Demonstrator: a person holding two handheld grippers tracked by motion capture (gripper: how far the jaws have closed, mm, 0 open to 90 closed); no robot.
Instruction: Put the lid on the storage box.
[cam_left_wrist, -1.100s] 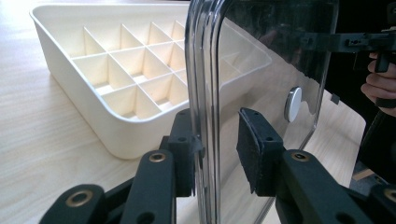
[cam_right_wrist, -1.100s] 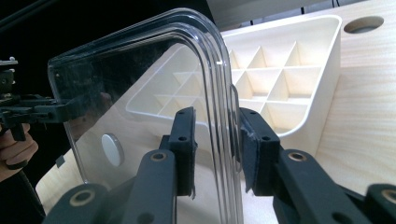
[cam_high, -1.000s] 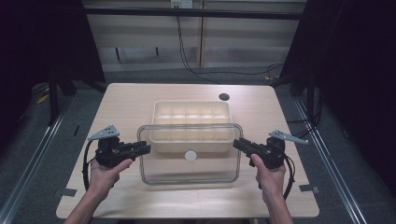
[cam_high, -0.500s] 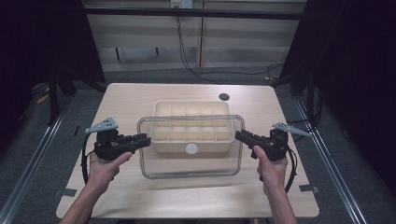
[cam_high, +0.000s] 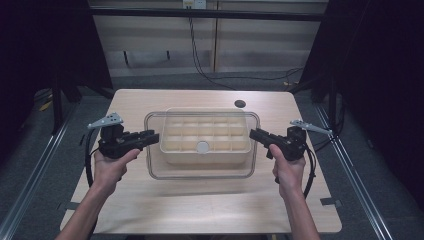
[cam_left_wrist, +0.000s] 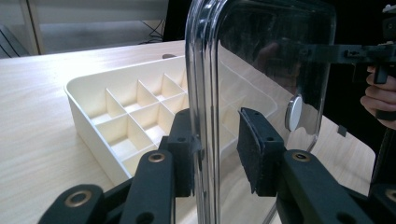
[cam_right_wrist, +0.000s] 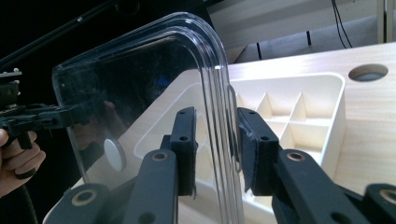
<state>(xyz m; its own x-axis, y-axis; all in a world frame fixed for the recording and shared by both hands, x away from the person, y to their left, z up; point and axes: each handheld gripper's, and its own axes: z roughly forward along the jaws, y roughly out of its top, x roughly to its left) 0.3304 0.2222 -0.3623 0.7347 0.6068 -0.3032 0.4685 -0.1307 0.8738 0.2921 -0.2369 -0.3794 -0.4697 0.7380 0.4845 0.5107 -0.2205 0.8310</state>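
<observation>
Clear rigid plastic lid (cam_high: 202, 172), rectangular with rounded corners and a small white round disc (cam_high: 202, 146) at its centre, hangs level above the cream plastic divided tray (cam_high: 206, 155) on the pale wooden surface (cam_high: 200, 210). Left claw (cam_high: 153, 136) is clamped on the lid's left rim; right claw (cam_high: 254, 135) is clamped on its right rim. No legible writing or brand. Bare wood lies open on all sides of the tray; a round hole (cam_high: 240, 103) sits behind it.

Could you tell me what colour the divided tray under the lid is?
The tray is cream, with matching dividers; the left gripper view shows it best.
</observation>
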